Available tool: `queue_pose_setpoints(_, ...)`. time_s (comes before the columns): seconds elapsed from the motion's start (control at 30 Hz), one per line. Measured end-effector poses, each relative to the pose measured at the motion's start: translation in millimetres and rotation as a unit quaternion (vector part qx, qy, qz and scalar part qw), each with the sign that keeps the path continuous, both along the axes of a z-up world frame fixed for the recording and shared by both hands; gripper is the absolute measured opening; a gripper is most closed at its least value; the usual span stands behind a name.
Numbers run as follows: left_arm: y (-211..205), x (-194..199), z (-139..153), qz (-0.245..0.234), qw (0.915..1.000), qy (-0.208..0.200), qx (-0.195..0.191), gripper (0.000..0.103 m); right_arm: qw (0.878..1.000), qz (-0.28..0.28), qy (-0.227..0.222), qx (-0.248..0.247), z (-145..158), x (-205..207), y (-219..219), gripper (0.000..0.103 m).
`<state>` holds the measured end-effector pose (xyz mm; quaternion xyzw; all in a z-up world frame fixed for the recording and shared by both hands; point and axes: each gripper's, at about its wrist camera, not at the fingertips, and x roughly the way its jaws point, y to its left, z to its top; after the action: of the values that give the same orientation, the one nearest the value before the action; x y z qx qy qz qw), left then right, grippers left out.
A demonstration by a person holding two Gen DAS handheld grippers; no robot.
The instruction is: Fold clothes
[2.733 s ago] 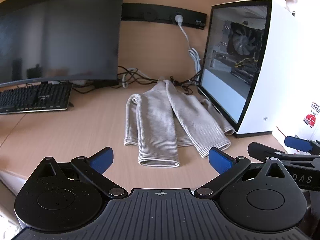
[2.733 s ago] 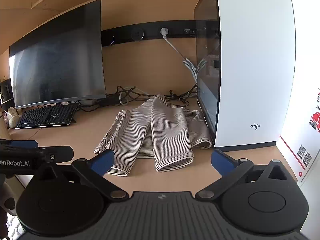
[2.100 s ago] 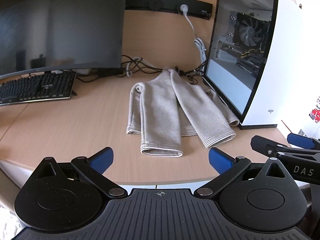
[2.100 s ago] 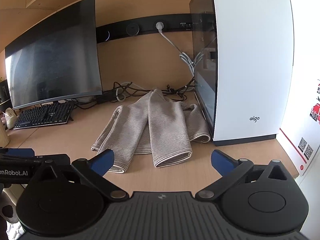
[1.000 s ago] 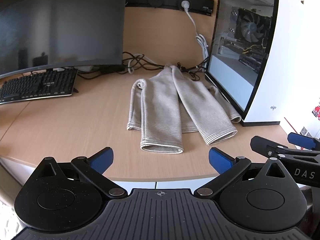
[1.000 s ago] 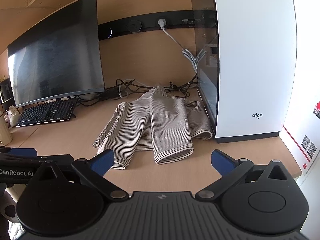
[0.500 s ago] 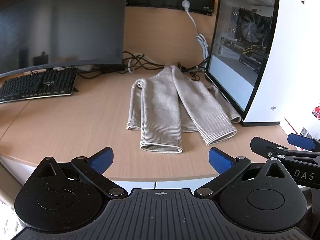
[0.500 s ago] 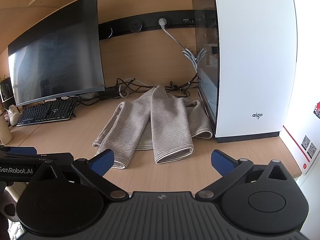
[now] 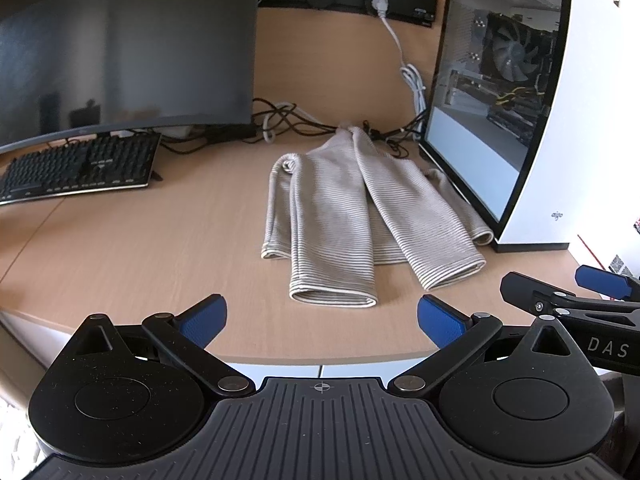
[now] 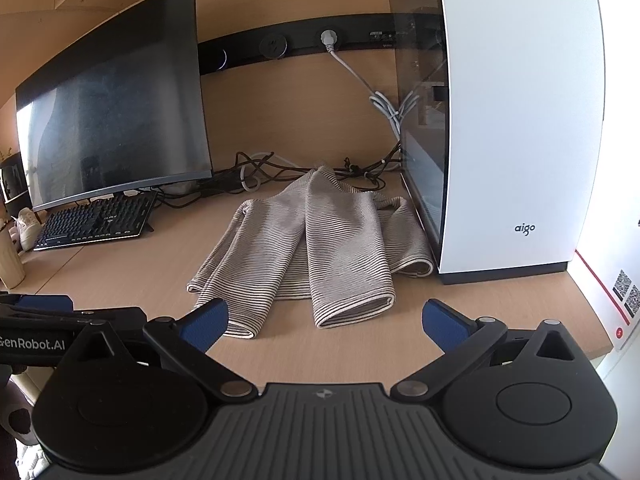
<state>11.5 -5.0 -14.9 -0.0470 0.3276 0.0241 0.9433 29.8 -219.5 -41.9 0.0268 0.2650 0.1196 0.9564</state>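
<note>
Lying on the desk (image 9: 120,248), the sweater (image 9: 360,216) faces both hand-held grippers, spread wide.

A light wooden desk (image 9: 140,248) carries a striped grey garment (image 9: 352,216) lying flat beside a white computer case (image 9: 560,120). A black keyboard (image 9: 80,168), a curved monitor (image 9: 120,48) and tangled cables (image 9: 288,120) sit farther back.

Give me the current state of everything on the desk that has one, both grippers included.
Sweater: lying on the desk, sleeves folded over its front.
Monitor: screen dark.
White plug: seated in the wall socket.
Left gripper: open, empty, short of the sweater.
Right gripper: open, empty.
</note>
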Motion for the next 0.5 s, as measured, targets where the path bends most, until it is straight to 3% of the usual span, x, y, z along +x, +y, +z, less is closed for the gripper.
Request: queue_pose_setpoints(0.5,13,34,-11,-0.016,0.9995,0.027,-0.004,0.103,1.000,-0.011,0.023,-0.003,-9,25,11,0.103)
